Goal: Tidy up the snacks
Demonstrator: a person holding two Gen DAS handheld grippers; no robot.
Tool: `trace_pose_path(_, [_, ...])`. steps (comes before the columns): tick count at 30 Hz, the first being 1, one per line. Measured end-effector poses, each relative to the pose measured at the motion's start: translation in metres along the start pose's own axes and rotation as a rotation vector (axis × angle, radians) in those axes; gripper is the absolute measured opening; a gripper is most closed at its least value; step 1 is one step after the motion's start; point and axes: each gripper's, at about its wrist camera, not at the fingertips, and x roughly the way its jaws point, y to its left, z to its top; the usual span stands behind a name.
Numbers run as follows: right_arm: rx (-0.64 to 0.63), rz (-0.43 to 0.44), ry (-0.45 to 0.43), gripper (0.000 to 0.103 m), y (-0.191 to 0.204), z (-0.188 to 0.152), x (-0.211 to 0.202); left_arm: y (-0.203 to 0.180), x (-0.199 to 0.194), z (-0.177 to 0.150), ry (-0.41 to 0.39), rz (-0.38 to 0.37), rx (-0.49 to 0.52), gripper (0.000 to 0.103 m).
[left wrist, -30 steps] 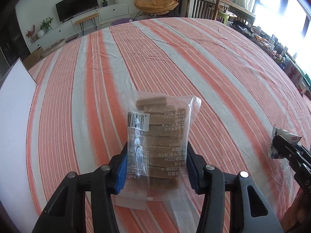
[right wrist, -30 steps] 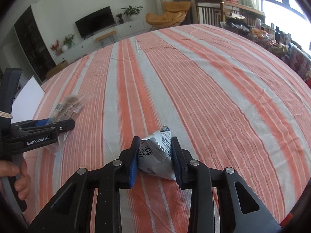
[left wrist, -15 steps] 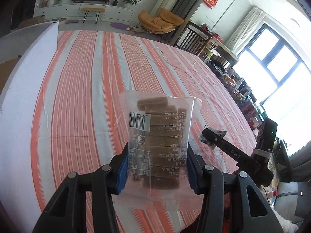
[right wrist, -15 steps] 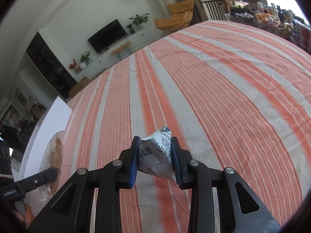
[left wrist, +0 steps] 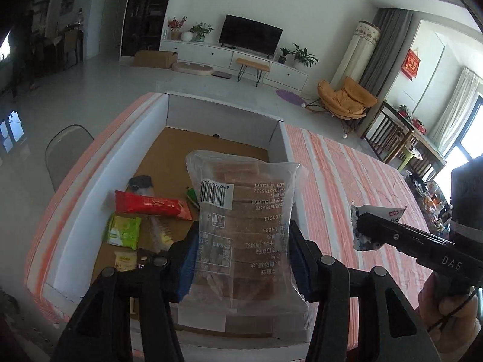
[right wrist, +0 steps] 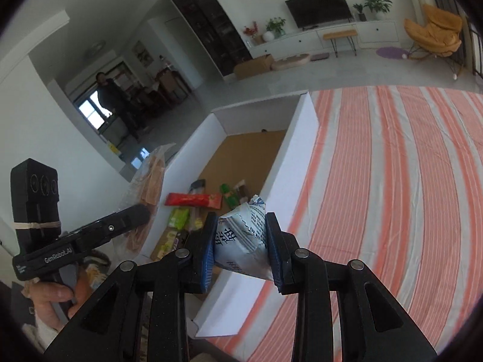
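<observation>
A: A striped orange-and-white tablecloth (right wrist: 392,181) carries a white-walled box (left wrist: 90,211) with a cardboard floor, snack packets lying inside.

B: The left gripper (left wrist: 241,259), its jaws just eased wider, grasps a clear bag of brown biscuits (left wrist: 244,226) above that box.

A: And the right gripper (right wrist: 241,241)?

B: Clenched on a small blue-and-white snack packet (right wrist: 241,238), over the box's near wall.

Box (left wrist: 90,187) near wall hidden behind the biscuit pack (left wrist: 244,232), small packets (left wrist: 125,259) perhaps sweets, labels unreadable, right hand (left wrist: 446,307) cut off at edge
</observation>
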Motion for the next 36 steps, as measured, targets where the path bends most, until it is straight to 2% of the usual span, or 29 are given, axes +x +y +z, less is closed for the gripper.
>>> trace_pose_path(2, [-0.049,0.015,0.084,0.038,0.024,0.008,0.036,0.022,0.018,-0.008,-0.004,0.100,0.003,0.077])
trace_pose_path(3, [-0.078,0.006,0.127,0.045,0.033,0.010,0.056,0.031,0.029,-0.013,0.009,0.142,0.000,0.083])
trace_pose_path(4, [-0.098,-0.011,0.153,0.066,0.039,0.009,0.071,0.037,0.038,-0.019,0.026,0.175,-0.002,0.087])
trace_pose_path(5, [-0.109,-0.034,0.164,0.069,0.042,0.006,0.081,0.040,0.048,-0.023,0.051,0.198,-0.004,0.087])
trace_pose_path(8, [-0.110,-0.066,0.182,0.068,0.041,-0.007,0.086,0.035,0.060,-0.039,0.076,0.223,0.009,0.087])
trace_pose_path(13, [-0.184,-0.165,0.188,0.069,0.037,-0.022,0.065,0.003,0.055,-0.047,0.027,0.311,0.106,0.089])
trace_pose_path(15, [-0.199,-0.203,0.197,0.073,0.039,-0.028,0.058,-0.003,0.044,-0.048,0.007,0.287,0.090,0.092])
trace_pose_path(18, [-0.200,-0.253,0.219,0.074,0.039,-0.031,0.055,0.001,0.028,-0.042,-0.029,0.220,0.006,0.100])
trace_pose_path(20, [-0.194,-0.266,0.219,0.075,0.040,-0.029,0.052,0.009,0.020,-0.038,-0.053,0.209,-0.027,0.103])
trace_pose_path(22, [-0.190,-0.269,0.209,0.075,0.041,-0.028,0.049,0.012,0.019,-0.035,-0.060,0.261,-0.025,0.103])
trace_pose_path(26, [-0.193,-0.306,0.204,0.076,0.036,-0.030,0.046,0.009,0.020,-0.034,-0.078,0.443,0.041,0.103])
trace_pose_path(28, [-0.186,-0.314,0.203,0.076,0.034,-0.030,0.045,0.007,0.018,-0.038,-0.095,0.454,0.056,0.103])
trace_pose_path(32, [-0.187,-0.318,0.198,0.076,0.038,-0.029,0.042,0.008,0.014,-0.044,-0.119,0.428,0.026,0.103])
trace_pose_path(36, [-0.202,-0.332,0.200,0.076,0.045,-0.029,0.045,0.007,0.011,-0.044,-0.105,0.447,0.030,0.103])
